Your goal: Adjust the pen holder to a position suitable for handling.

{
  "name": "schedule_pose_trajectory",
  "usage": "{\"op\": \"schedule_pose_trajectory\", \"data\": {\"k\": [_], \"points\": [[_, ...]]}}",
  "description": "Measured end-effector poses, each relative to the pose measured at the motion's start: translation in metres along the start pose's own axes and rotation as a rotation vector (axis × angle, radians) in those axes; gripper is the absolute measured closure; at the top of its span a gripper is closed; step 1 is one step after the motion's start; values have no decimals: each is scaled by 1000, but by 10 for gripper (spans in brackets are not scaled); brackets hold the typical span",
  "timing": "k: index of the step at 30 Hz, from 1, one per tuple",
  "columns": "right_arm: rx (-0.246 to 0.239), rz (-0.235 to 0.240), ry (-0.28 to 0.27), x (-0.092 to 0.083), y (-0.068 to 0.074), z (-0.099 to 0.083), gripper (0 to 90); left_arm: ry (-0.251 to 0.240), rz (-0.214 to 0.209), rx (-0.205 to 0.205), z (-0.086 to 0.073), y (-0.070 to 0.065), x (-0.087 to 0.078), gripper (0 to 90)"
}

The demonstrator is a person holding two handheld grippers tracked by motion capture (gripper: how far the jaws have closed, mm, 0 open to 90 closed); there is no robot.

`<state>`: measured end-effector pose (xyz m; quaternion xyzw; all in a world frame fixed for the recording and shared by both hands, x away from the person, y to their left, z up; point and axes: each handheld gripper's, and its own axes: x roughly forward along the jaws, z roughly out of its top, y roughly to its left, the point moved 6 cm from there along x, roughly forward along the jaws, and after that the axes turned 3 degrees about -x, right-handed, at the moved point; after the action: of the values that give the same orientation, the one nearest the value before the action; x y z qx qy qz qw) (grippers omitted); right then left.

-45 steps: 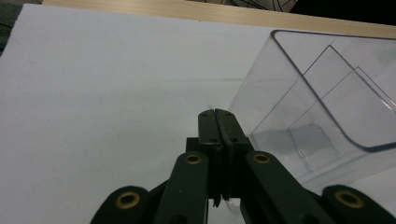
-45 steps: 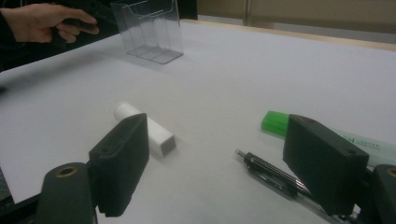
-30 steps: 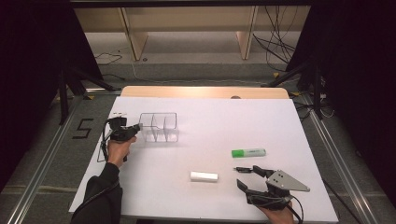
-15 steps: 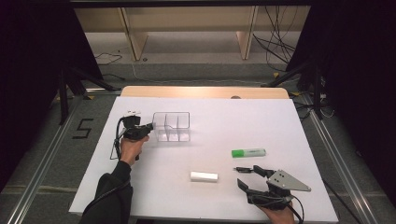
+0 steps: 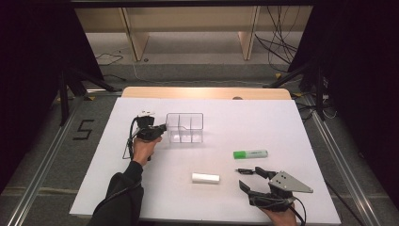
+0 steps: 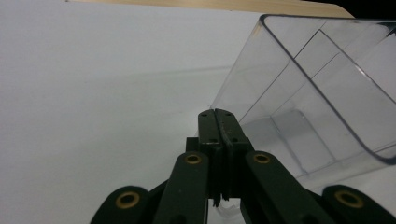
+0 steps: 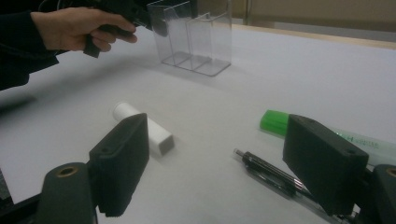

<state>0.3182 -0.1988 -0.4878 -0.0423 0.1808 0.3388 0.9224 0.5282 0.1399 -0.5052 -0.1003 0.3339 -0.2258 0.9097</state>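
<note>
clear organizer point(image 5: 185, 127): upper-left of table, compartments hold nothing | left gripper point(image 5: 162, 128): jaws clenched on its left wall (box looks tilted) | right gripper point(image 5: 248, 179): jaws released, gripping nothing

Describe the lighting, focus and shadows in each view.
High view: bright white table, dark surroundings, soft detail. Left gripper view: shut left gripper sharp, clear organizer showing faint reflections. Right gripper view: right gripper blurred up close, white tube casting a soft shadow.

White table point(image 5: 282, 122), four items on it.
Clear divider box point(image 5: 185, 127) at left claw point(image 5: 162, 128); white tube point(image 5: 205, 178), black pen point(image 5: 248, 171), green marker point(image 5: 250, 154) near right claw point(image 5: 244, 179).
</note>
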Motion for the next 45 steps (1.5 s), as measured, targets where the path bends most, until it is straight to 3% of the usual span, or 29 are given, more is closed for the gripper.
{"op": "schedule_pose_trajectory", "data": {"k": [20, 36, 42, 45], "points": [[-6, 0, 2, -1, 0, 0, 237, 32, -46, 16, 0, -30, 19, 891], [-5, -5, 3, -1, -2, 0, 237, 66, -85, 45, -9, -48, 21, 891], [-6, -6, 3, -1, -2, 0, 237, 62, -89, 51, -10, -49, 21, 884], [-5, -7, 2, -2, -2, 0, 237, 56, -89, 59, -10, -47, 18, 838]]}}
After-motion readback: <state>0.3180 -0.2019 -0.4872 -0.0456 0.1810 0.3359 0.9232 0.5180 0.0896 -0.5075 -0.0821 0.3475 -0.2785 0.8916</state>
